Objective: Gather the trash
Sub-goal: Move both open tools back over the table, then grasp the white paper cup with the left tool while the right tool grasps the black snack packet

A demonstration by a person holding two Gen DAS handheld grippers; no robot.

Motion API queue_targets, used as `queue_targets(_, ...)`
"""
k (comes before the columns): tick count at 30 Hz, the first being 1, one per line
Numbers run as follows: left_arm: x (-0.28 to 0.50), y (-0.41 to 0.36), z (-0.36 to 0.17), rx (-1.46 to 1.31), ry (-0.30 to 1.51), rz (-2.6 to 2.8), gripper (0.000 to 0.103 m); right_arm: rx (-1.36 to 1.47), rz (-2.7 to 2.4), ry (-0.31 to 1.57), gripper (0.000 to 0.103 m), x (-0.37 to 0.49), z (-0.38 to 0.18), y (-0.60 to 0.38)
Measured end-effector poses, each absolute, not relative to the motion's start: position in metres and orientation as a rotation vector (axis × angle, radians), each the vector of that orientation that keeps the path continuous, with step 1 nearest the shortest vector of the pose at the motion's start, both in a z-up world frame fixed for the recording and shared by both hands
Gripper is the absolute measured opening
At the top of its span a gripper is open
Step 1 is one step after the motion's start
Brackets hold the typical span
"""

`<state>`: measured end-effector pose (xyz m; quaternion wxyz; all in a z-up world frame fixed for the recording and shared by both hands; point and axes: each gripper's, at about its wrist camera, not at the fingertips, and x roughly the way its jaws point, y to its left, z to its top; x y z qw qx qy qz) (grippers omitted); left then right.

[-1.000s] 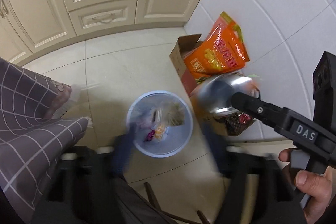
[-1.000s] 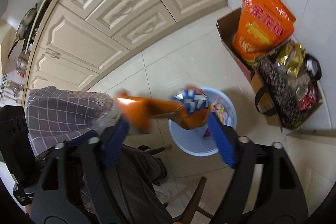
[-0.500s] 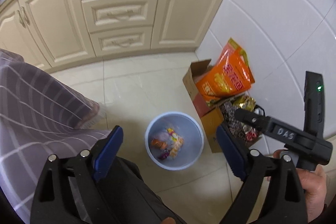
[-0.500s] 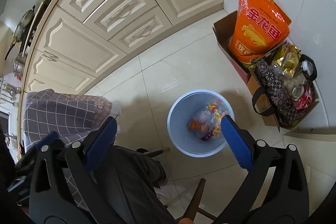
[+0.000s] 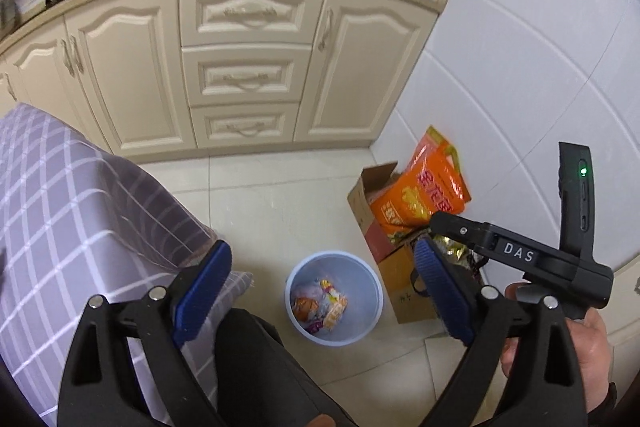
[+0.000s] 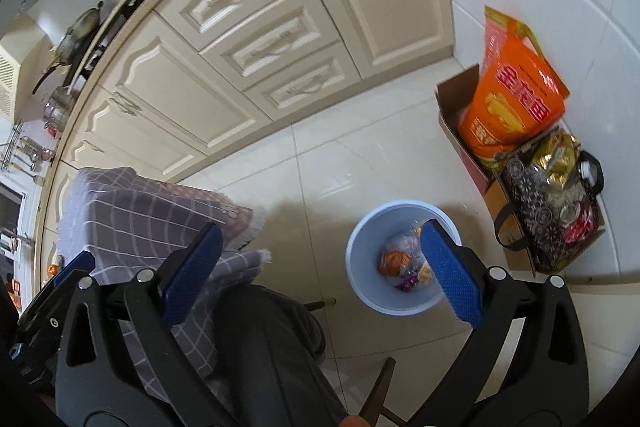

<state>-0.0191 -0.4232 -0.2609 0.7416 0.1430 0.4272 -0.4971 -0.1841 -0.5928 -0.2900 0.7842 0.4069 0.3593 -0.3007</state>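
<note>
The trash (image 5: pixel 320 305) lies at the bottom of the blue bin (image 5: pixel 372 291), a small heap of snack wrappers in orange, yellow and pink. The bin is down below my left gripper (image 5: pixel 322 293), in the gap between its two blue pads. From my right gripper (image 6: pixel 320 273) the bin sits low and to the right, and the right pad hides part of its rim.

I think these wrappers are very light and thin. They are soft and crinkly, so they bend when squeezed. They look shiny, so they may slip. They will not break. To pick one up, I would pinch it across the flat middle or on a crumpled edge, where the pads get a good bite. The bin looks like light plastic, and I would take it by its rim.

My left gripper is spread wide and has nothing in it. My right gripper is spread as wide as it goes and has nothing in it too.

Beside the bin, further to the right, is a cardboard box (image 6: pixel 452 107) with an orange bag (image 6: pixel 516 95) standing in it. Nearer than that is a dark patterned bag (image 6: pixel 532 203) full of shiny packets. To the left of both grippers hangs a grey checked cloth (image 5: pixel 80 211). Far ahead are cream cupboards (image 5: pixel 244 67) and white floor tiles (image 5: pixel 272 203).
</note>
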Motion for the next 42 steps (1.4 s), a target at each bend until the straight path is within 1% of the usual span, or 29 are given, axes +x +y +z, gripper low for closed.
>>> queue_targets(15,0.017,-0.32,-0.172,0.163,0.718,-0.939,0.093,0.676,-0.417,0.655,0.097,-0.104,-0.181,-0.527)
queue_targets(25,0.044,-0.235,-0.141,0.074,0.638,-0.784,0.093,0.551,-0.239,0.62,0.097,-0.041,-0.132,-0.461)
queue_targets(35,0.07,-0.148,-0.129,0.007,0.593,-0.573,0.093,0.426,-0.089,0.643,0.097,0.023,-0.113,-0.385)
queue_targets(42,0.099,-0.084,-0.145,-0.033,0.623,-0.386,0.093,0.355,-0.012,0.694,0.097,0.06,-0.123,-0.339)
